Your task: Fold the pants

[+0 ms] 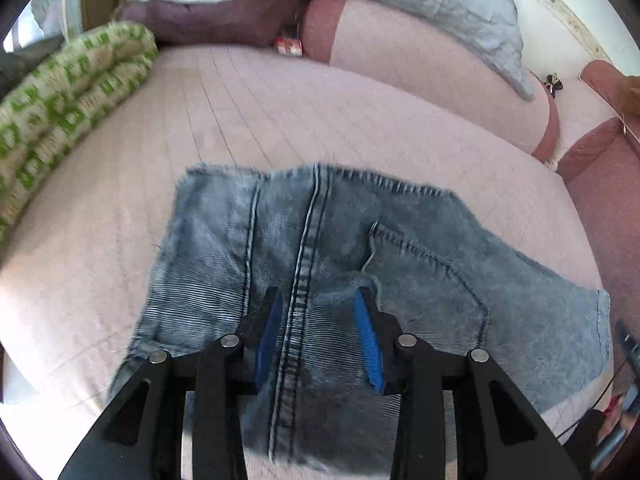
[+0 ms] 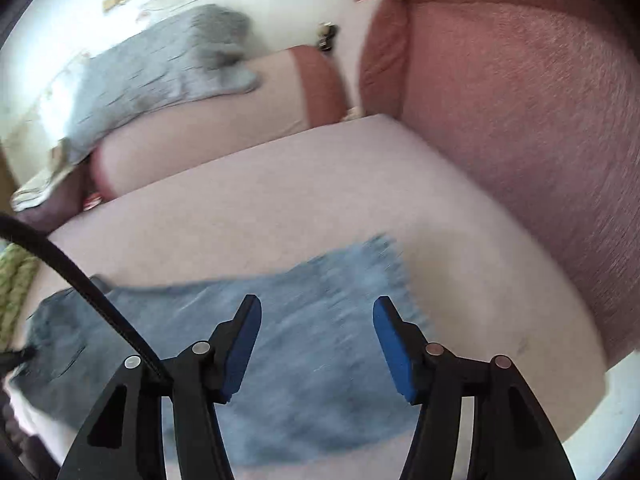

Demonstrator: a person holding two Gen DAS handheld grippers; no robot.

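Observation:
Light blue denim pants (image 1: pixel 360 264) lie folded on the pale pink sofa seat (image 1: pixel 280 120), seams and a back pocket facing up. My left gripper (image 1: pixel 318 300) is just above the pants, its blue pads either side of the centre seam with a gap between them; denim fills the gap, and no clear pinch shows. In the right wrist view the pants (image 2: pixel 304 320) are blurred under my right gripper (image 2: pixel 316 312), which is wide open and empty above the cloth.
A green and cream patterned blanket (image 1: pixel 68 100) lies rolled at the seat's left. Pink back cushions (image 1: pixel 420 80) and a grey-blue cloth (image 1: pixel 440 4) sit behind. A dark pink armrest (image 2: pixel 520 120) rises on the right. A black cable (image 2: pixel 80 280) crosses the right view.

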